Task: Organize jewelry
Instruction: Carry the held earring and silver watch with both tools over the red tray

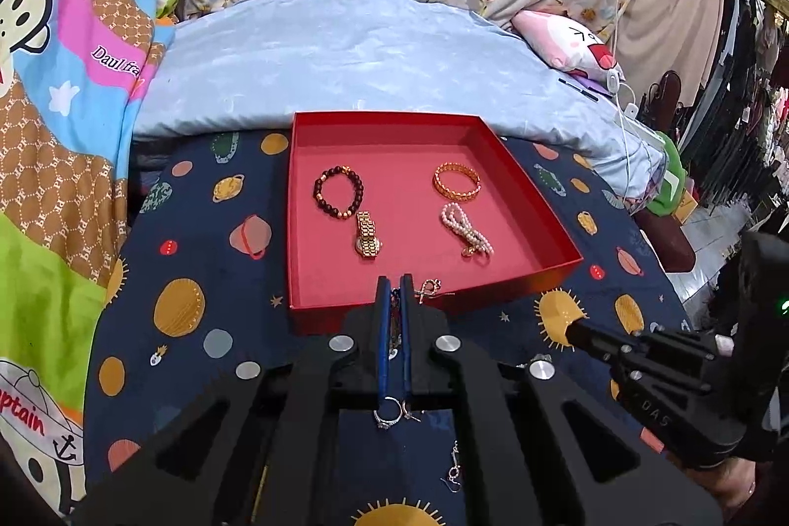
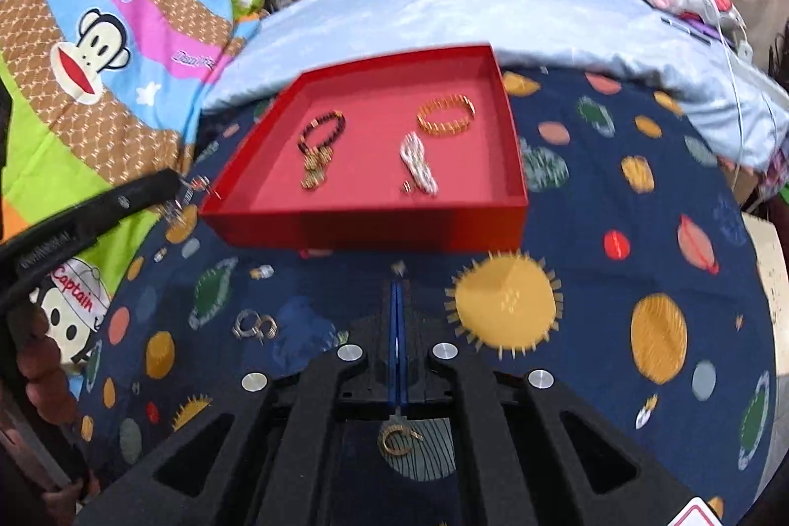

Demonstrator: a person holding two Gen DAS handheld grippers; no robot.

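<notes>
A red tray point(image 1: 542, 240) lies on the dark planet-print cloth and holds a dark bead bracelet point(image 1: 339, 192), a gold bangle point(image 1: 456, 181), a gold watch point(image 1: 367, 234) and a pearl bracelet point(image 1: 466, 230). My left gripper point(image 1: 393, 282) is shut on a thin chain necklace point(image 1: 428, 289) at the tray's near edge. A ring point(image 1: 388, 412) and an earring point(image 1: 453, 467) lie on the cloth beneath it. My right gripper point(image 2: 397, 285) is shut with nothing seen in it, above the cloth just before the tray point(image 2: 365, 225). A gold earring point(image 2: 398, 439) and silver hoops point(image 2: 255, 326) lie near it.
A light blue quilt point(image 1: 345, 62) lies behind the tray, with colourful cartoon bedding point(image 1: 64, 131) to the left. A pink plush pillow point(image 1: 567, 43) and white cables are at the back right. Clothes hang at the far right.
</notes>
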